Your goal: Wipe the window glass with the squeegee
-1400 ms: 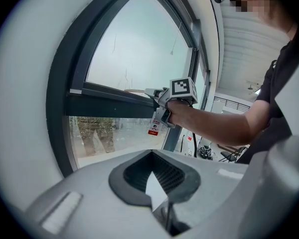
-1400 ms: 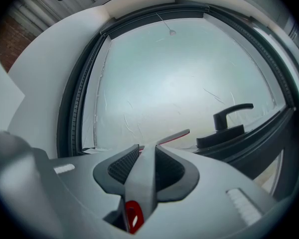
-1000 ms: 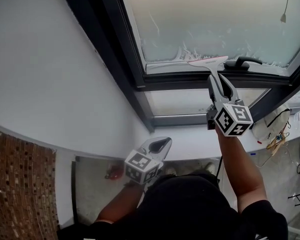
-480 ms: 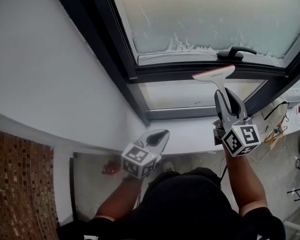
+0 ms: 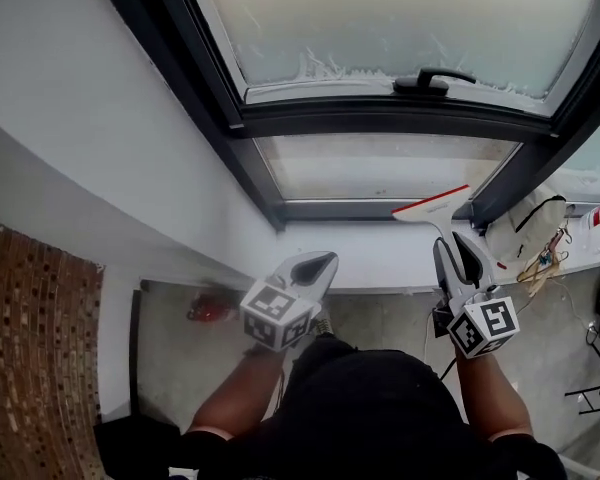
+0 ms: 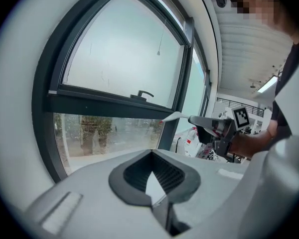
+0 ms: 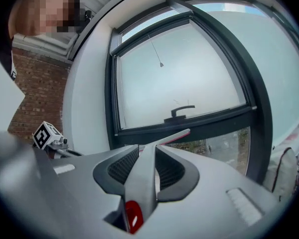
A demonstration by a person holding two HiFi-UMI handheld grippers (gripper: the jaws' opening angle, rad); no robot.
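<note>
My right gripper (image 5: 454,256) is shut on the handle of a white squeegee (image 5: 432,211) with a red-edged blade; the blade (image 7: 172,136) hangs in the air in front of the lower pane, off the glass. The window has a frosted upper pane (image 5: 400,18) with a foam line along its bottom edge and a black handle (image 5: 428,79), and a clear lower pane (image 5: 380,176). My left gripper (image 5: 316,269) hovers low over the sill with jaws closed together and nothing between them (image 6: 154,183).
Dark window frame bars (image 5: 380,118) separate the panes. A white sill (image 5: 370,258) runs below. A curved white wall (image 5: 70,138) and a brick surface (image 5: 30,358) lie to the left. White bags and cables (image 5: 540,243) clutter the right end of the sill.
The right gripper has pulled the squeegee down from the bottom of the frosted pane, past the frame bar, to the lower pane's height. The left gripper has barely moved.
</note>
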